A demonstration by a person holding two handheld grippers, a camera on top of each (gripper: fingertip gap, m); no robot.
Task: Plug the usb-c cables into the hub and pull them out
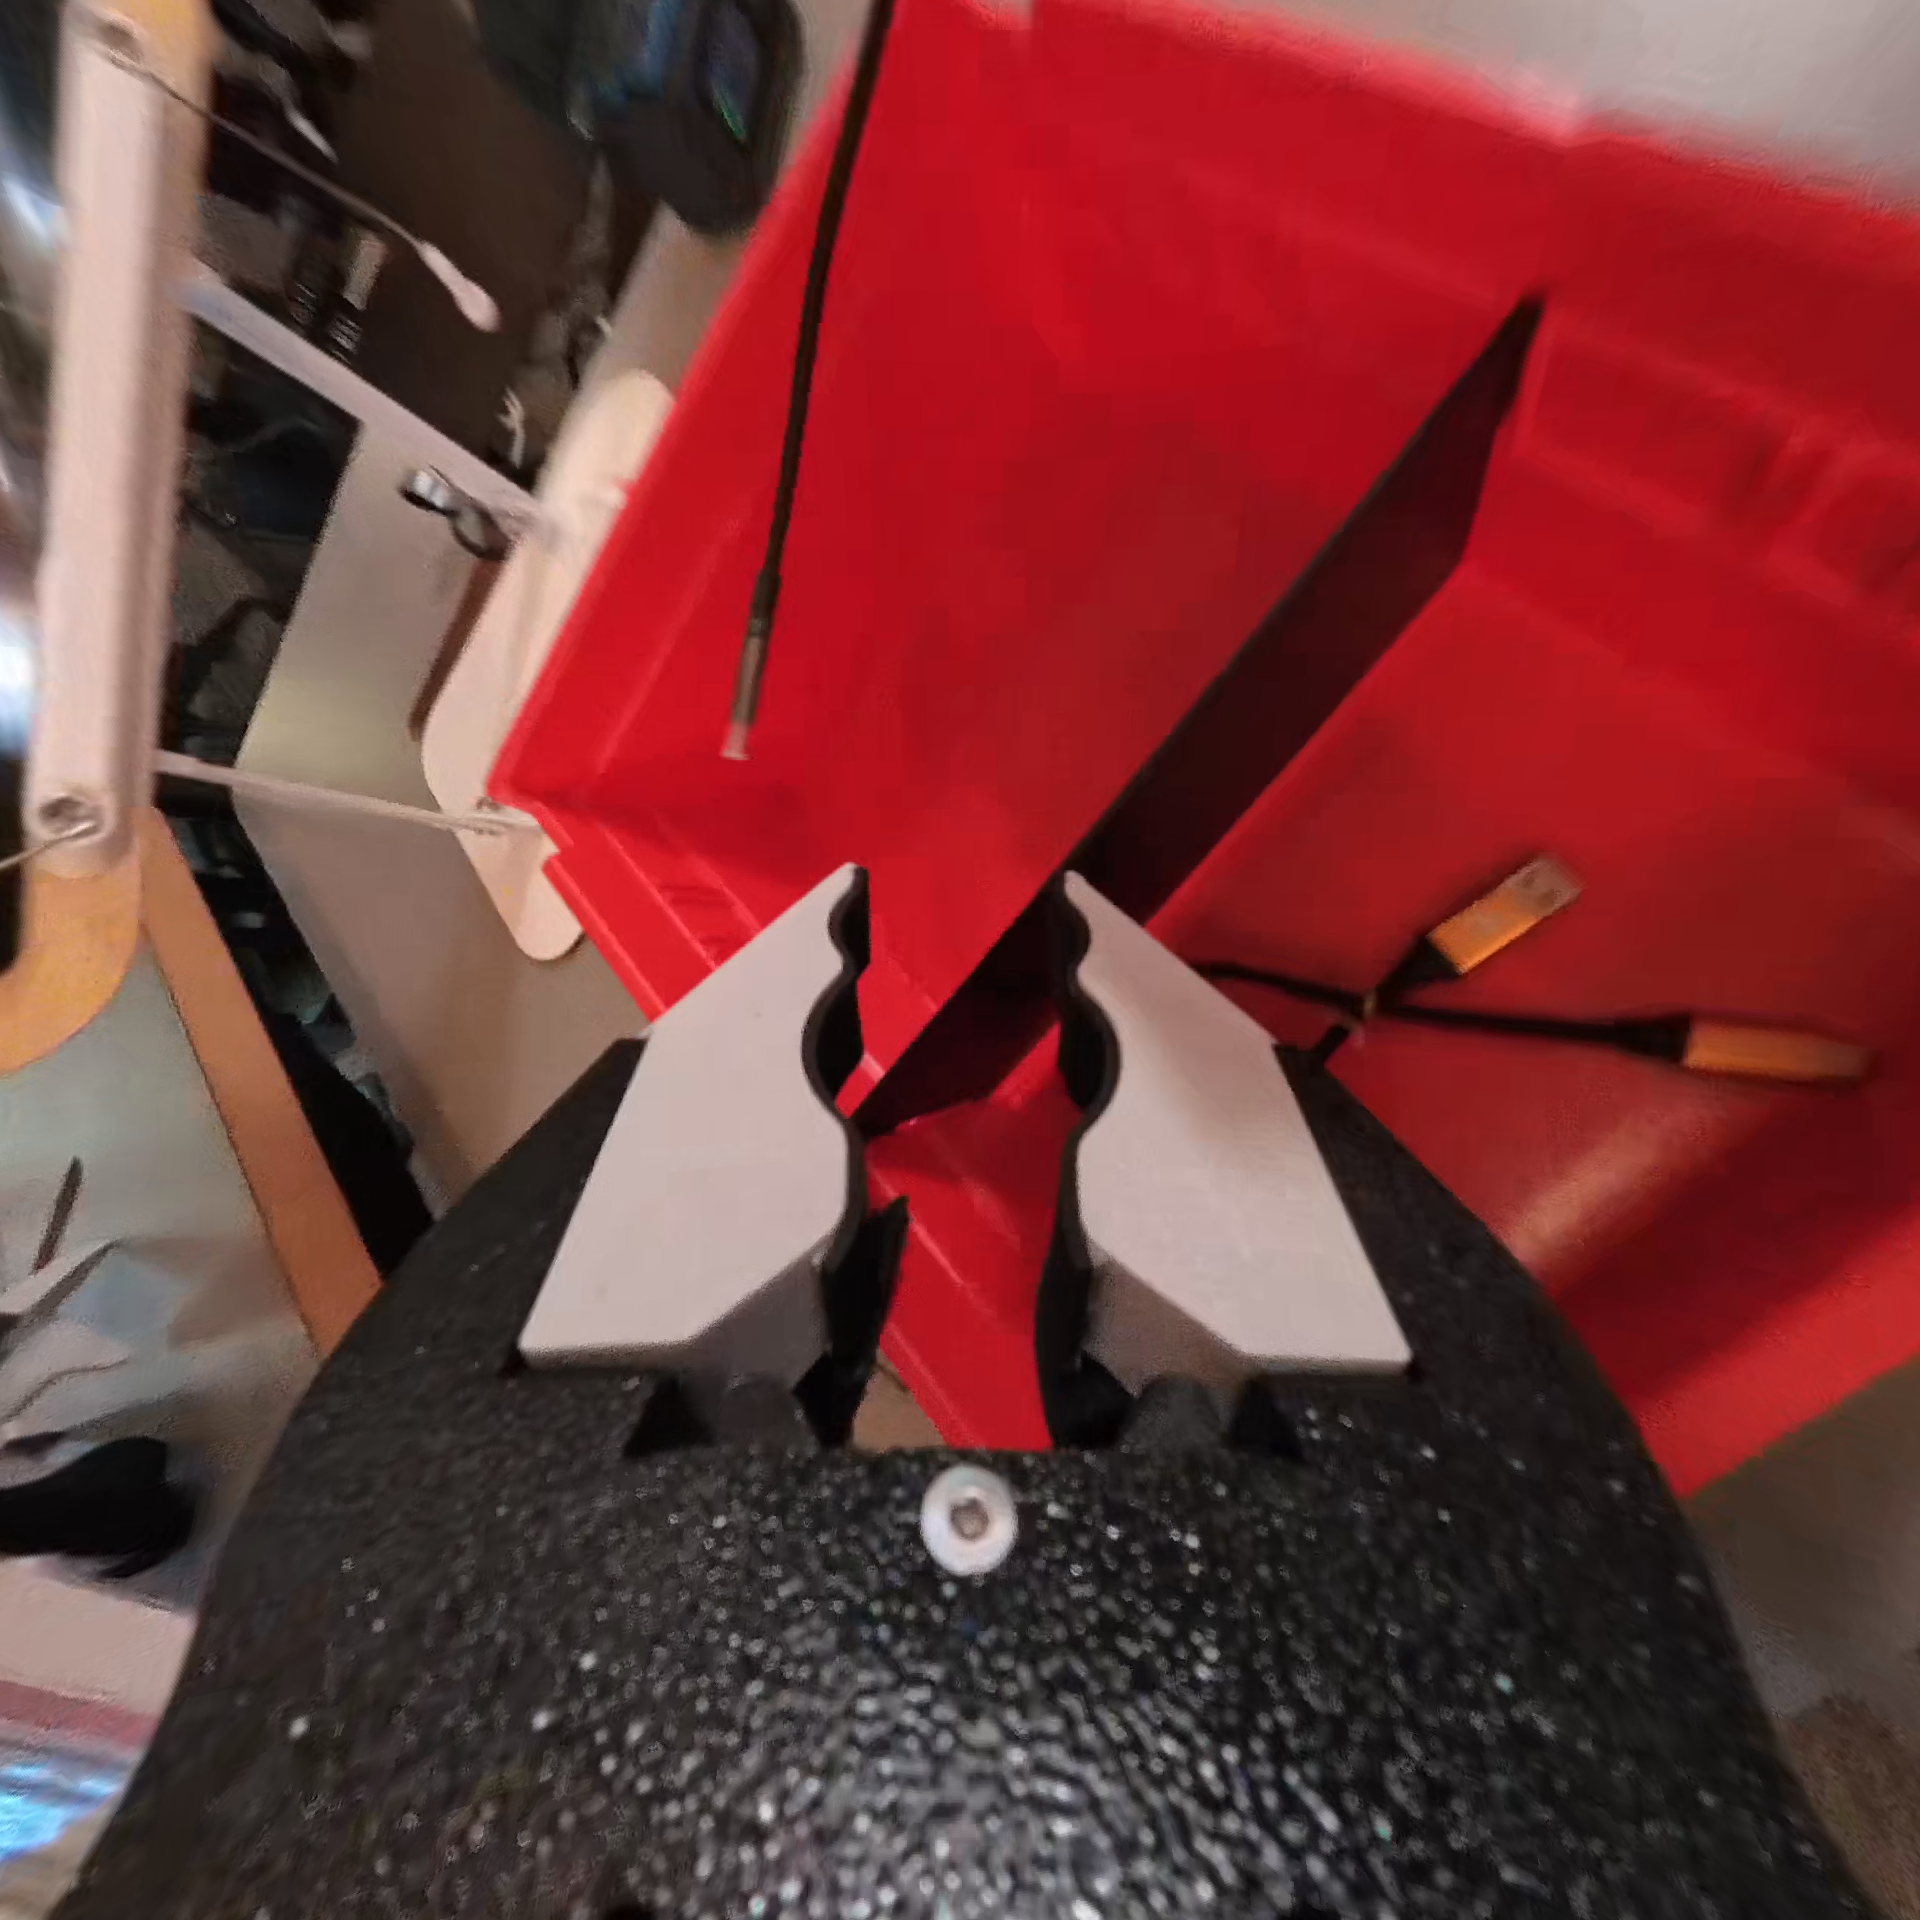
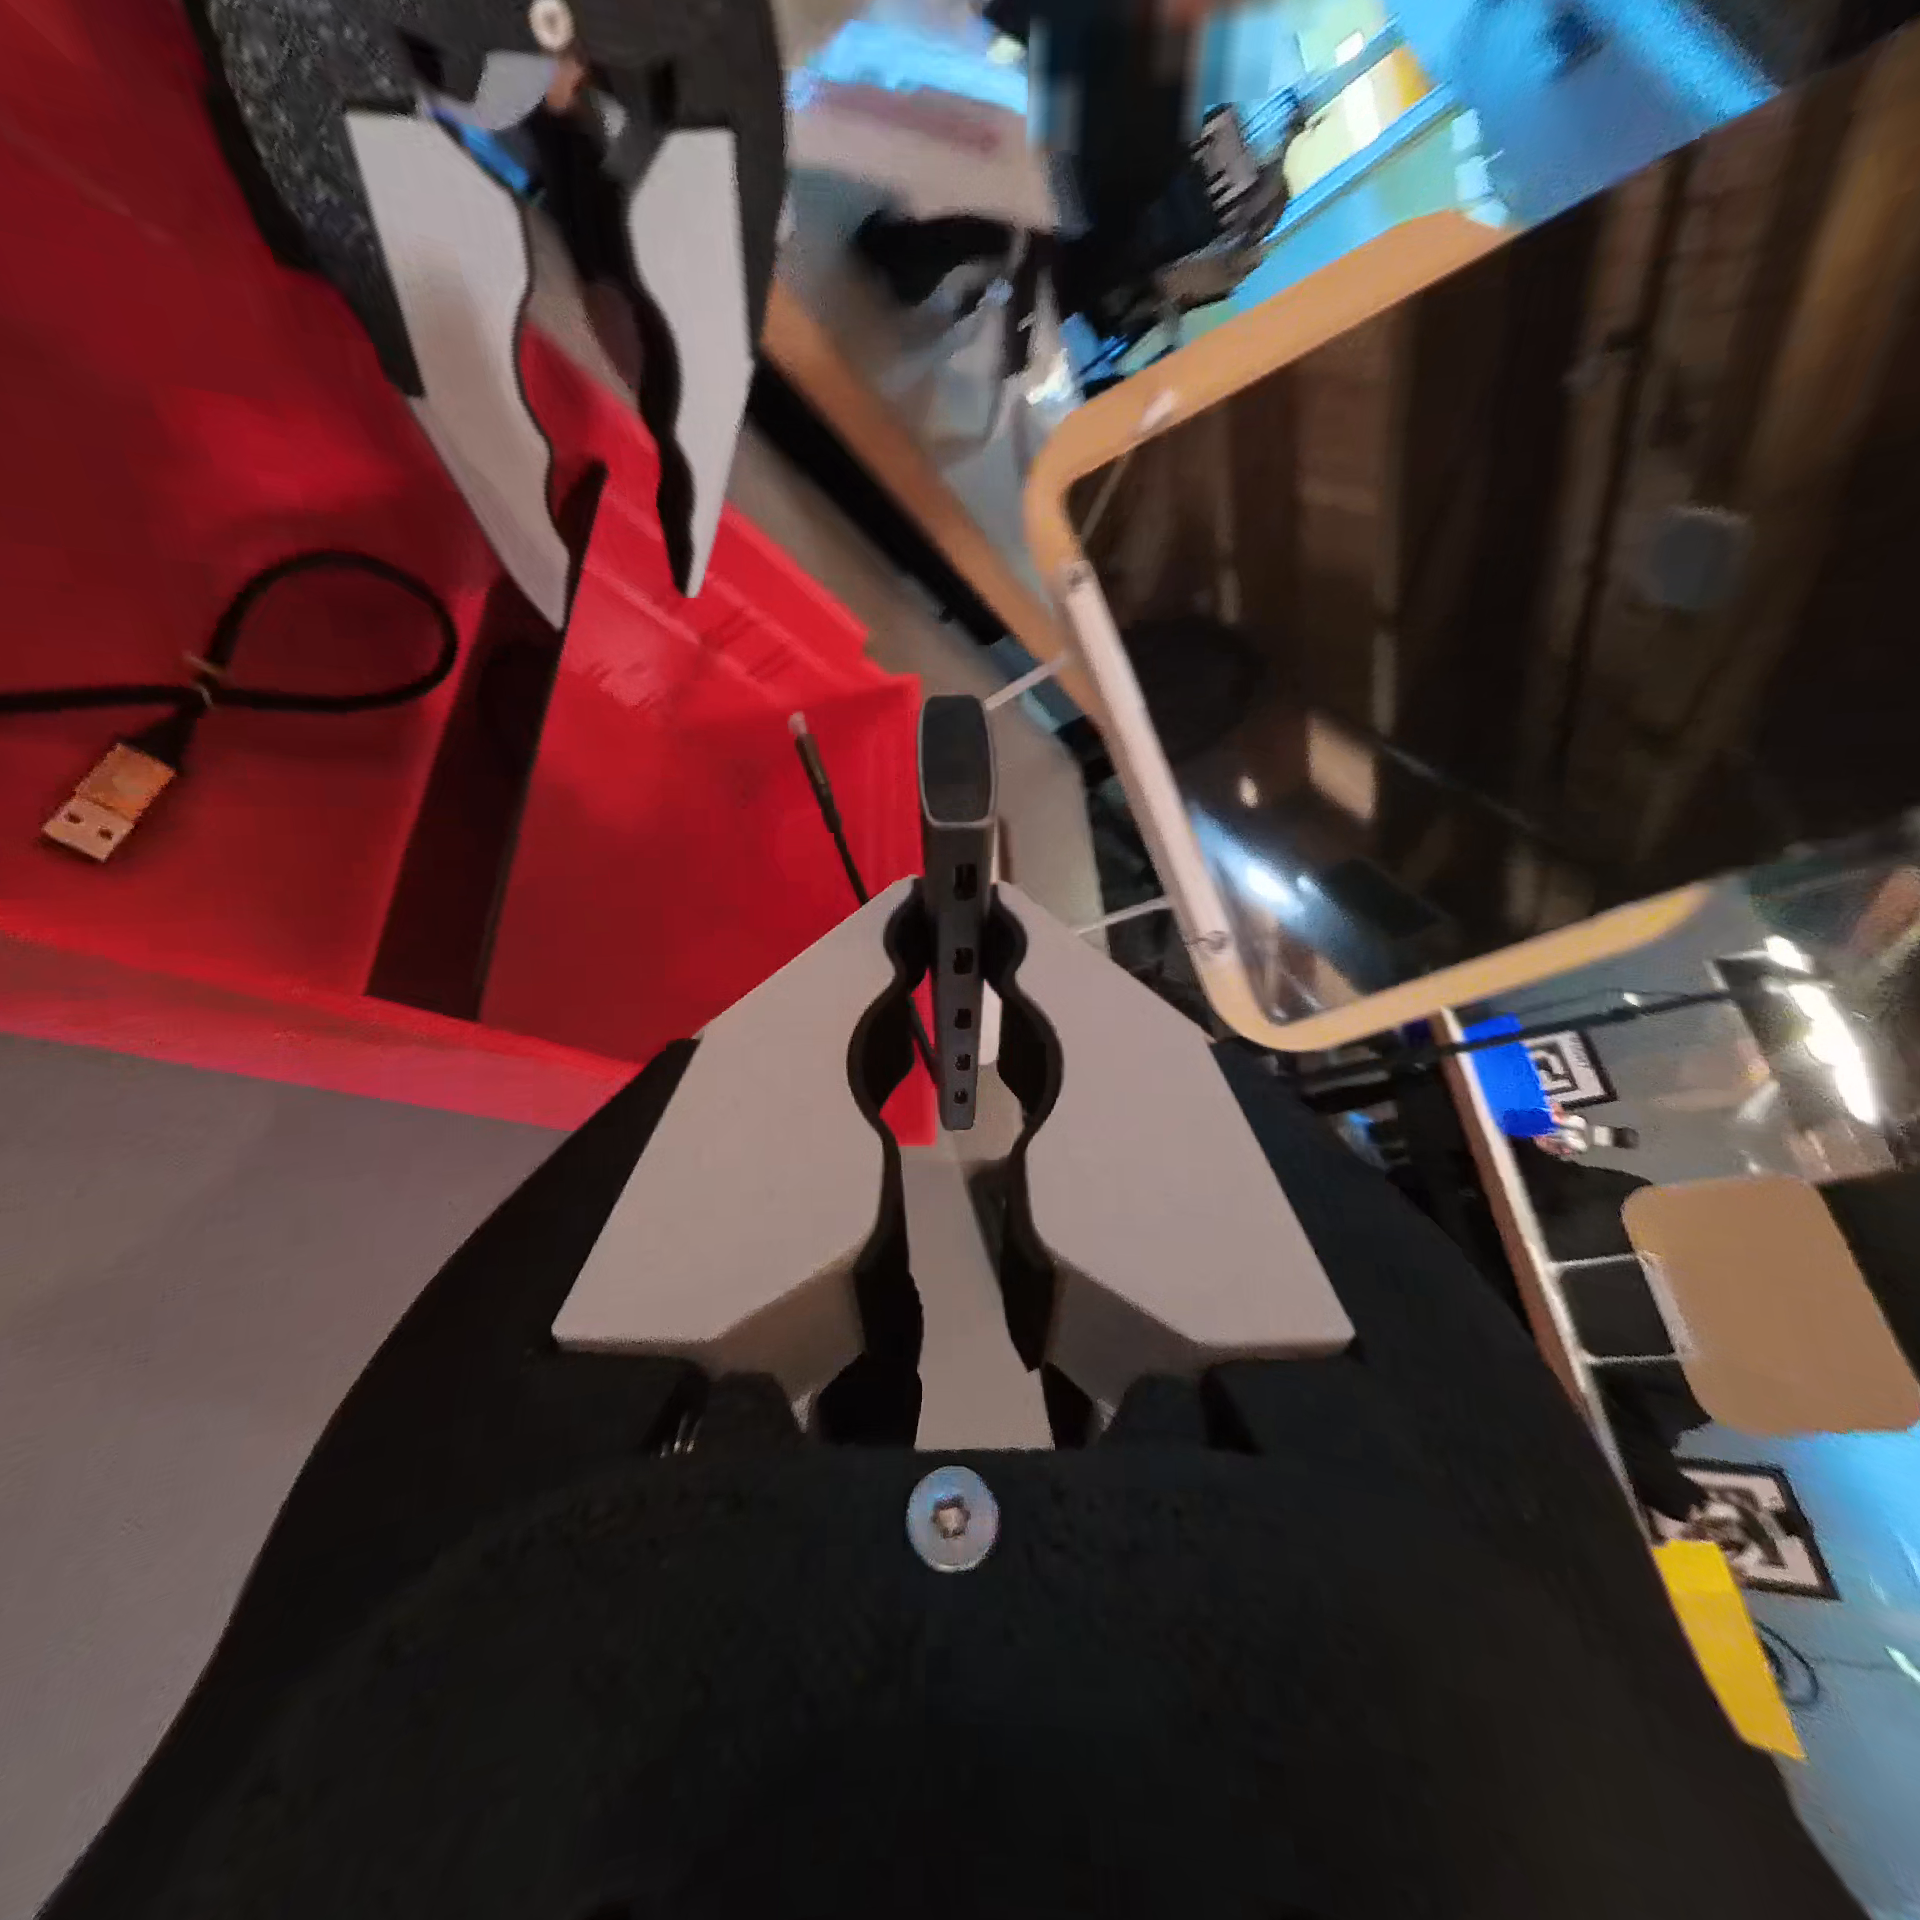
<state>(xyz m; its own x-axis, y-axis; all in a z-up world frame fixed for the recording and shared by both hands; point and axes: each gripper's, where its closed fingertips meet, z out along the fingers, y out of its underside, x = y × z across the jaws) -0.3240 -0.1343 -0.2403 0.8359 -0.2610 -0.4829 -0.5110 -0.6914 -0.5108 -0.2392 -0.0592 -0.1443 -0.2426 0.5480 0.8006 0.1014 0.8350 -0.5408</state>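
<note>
My right gripper [image 2: 961,899] is shut on a dark grey hub [image 2: 956,810], held on edge with its row of ports facing the camera. A thin black cable with a silver plug [image 2: 802,732] runs beside the hub; it also shows in the left wrist view [image 1: 774,540], over the red bin. My left gripper [image 1: 961,914] is open and empty over the red bin [image 1: 1143,312], just above its black divider [image 1: 1351,644]. It also shows in the right wrist view [image 2: 623,592]. A black cable with orange plugs [image 1: 1507,914] lies in the bin's other compartment, looped in the right wrist view [image 2: 114,800].
The red bin [image 2: 208,416] stands on a grey table top [image 2: 208,1247]. A white bracket [image 1: 540,675] sits at the bin's edge. A wood-edged dark panel [image 2: 1455,623] and a white rail [image 2: 1132,748] lie beyond the hub. The room behind is cluttered and blurred. It is some 20 centimetres from my left tips to the white rail [image 2: 1132,748]. It turns up in the left wrist view [image 1: 111,475] as well.
</note>
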